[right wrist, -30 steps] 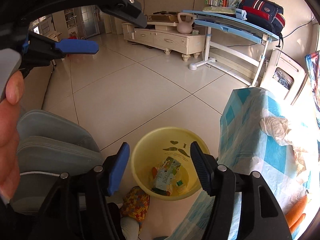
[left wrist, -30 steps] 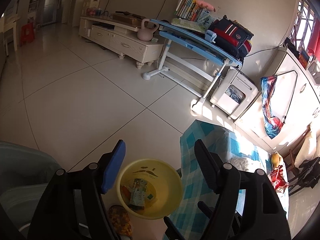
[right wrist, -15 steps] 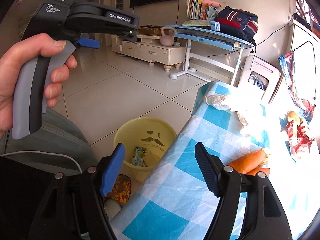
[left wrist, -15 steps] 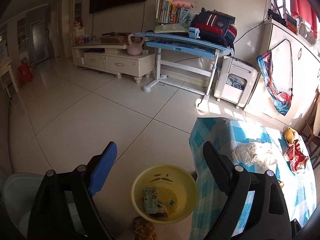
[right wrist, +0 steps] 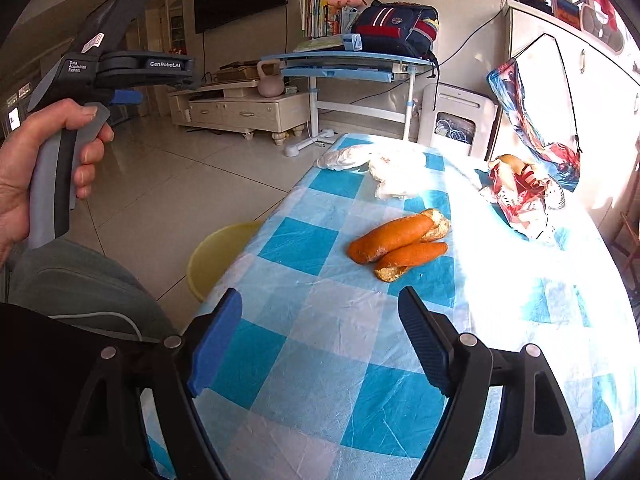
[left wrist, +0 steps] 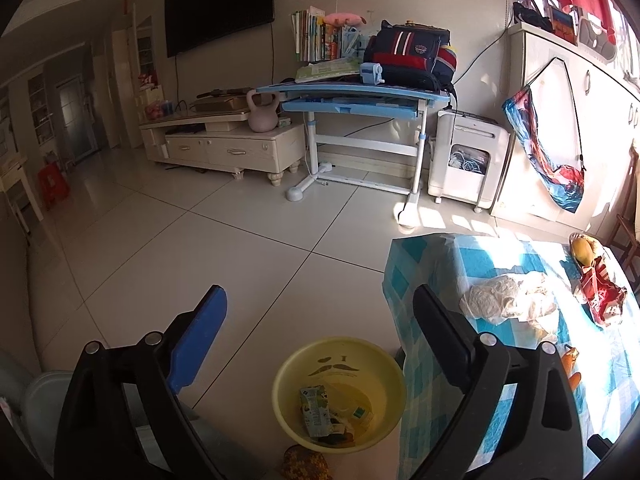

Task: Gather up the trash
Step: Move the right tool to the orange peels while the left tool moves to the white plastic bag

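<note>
- We hold the left gripper (left wrist: 316, 340) above the floor, its jaws spread wide and holding nothing; directly below sits a yellow basin (left wrist: 340, 394) on the tiles, just beside the table's near-left corner.
- Inside the basin lies a small green carton (left wrist: 316, 410), flat on its side among a few other scraps; its long axis runs roughly away from us.
- We hold the right gripper (right wrist: 320, 344) over the checked tablecloth (right wrist: 304, 248), jaws likewise released and empty.
- Ahead of the right gripper lie two orange peel pieces (right wrist: 398, 242), touching side by side; their long axes run from lower left to upper right, with pale pith showing at the ends.
- Farther along the table we see crumpled white paper (right wrist: 384, 166) near the far-left edge; a red snack wrapper (right wrist: 520, 196) lies on the far right, well apart from the peels.
- In the right wrist view, the left hand (right wrist: 24, 176) grips its tool's handle off the table's left side.
</note>
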`<state>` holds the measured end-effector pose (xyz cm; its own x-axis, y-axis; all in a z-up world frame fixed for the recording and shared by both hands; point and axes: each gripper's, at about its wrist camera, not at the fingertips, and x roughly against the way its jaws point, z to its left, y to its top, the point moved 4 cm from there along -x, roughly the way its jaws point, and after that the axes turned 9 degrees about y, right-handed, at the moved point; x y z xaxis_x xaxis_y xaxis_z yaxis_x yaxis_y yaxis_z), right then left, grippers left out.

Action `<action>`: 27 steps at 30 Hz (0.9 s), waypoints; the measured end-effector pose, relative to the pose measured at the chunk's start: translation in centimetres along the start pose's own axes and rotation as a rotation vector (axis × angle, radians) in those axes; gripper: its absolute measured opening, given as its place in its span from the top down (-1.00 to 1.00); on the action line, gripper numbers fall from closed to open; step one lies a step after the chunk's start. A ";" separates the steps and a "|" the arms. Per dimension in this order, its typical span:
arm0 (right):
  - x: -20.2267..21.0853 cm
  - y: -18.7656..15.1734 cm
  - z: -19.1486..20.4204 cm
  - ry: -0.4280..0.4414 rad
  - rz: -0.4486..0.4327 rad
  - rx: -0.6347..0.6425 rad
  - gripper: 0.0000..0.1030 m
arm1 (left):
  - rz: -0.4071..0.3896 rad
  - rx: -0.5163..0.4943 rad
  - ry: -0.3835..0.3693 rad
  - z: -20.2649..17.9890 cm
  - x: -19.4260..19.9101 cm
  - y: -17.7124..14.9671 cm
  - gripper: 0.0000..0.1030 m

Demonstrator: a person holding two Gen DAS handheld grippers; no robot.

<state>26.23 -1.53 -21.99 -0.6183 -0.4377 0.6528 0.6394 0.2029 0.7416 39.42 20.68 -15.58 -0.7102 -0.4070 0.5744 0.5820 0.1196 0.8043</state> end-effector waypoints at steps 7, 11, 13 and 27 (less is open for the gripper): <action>0.4 -0.8 -1.2 -0.013 -0.001 -0.035 -0.50 | -0.005 -0.013 0.006 -0.4 0.1 0.0 -0.78; 0.2 -1.1 -1.6 -0.014 0.004 -0.047 -0.50 | -0.003 -0.027 0.007 -0.8 0.0 0.1 -0.79; 0.2 -1.3 -1.8 -0.016 0.009 -0.051 -0.50 | -0.002 -0.033 0.007 -0.9 -0.1 0.1 -0.79; -0.1 0.1 -5.7 -0.101 0.040 -0.119 -0.47 | 0.053 -0.190 -0.170 -6.3 -1.2 -1.4 -0.84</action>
<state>28.94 -6.45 -22.84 -0.6301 -0.3399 0.6982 0.7104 0.1106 0.6950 41.91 15.32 -18.37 -0.7238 -0.2451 0.6450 0.6726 -0.0422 0.7388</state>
